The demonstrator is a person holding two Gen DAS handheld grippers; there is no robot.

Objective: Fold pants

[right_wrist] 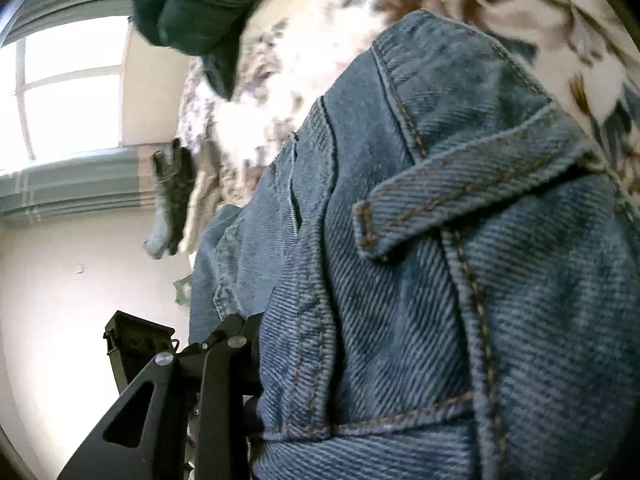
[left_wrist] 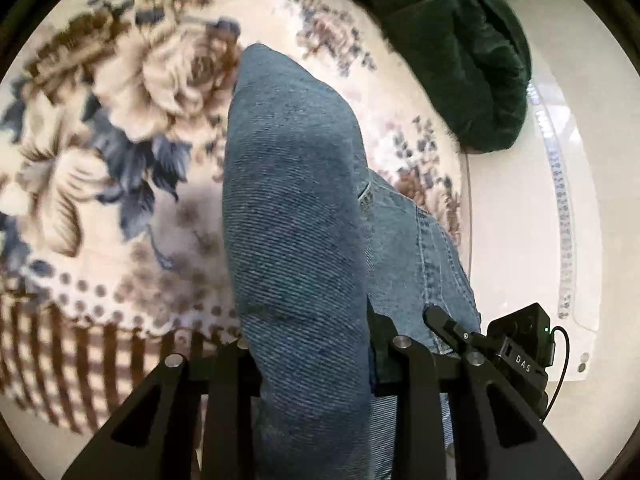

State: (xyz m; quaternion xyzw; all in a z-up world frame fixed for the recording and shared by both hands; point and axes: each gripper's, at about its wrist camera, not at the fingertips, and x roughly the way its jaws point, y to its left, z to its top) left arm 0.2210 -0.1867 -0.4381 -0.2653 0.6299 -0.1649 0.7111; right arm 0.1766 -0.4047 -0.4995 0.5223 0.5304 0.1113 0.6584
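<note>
The blue denim pants [left_wrist: 296, 208] hang up off the floral blanket [left_wrist: 132, 92] in a long fold. In the left wrist view my left gripper [left_wrist: 316, 344] is shut on that fold, with a black finger on each side. To its right, the right gripper's body [left_wrist: 516, 344] sits at the jeans' edge. In the right wrist view the pants' waistband and a belt loop [right_wrist: 460, 200] fill the frame. My right gripper [right_wrist: 320, 364] is shut on the denim there. Only its left finger [right_wrist: 224, 360] shows; cloth hides the other.
A dark green garment [left_wrist: 452, 40] lies at the far end of the blanket and also shows as the green garment [right_wrist: 200, 12]. Pale floor [left_wrist: 520, 200] runs along the blanket's right edge. A bright window [right_wrist: 68, 80] is at the left. Small grey cloth pieces [right_wrist: 172, 200] lie near the blanket's edge.
</note>
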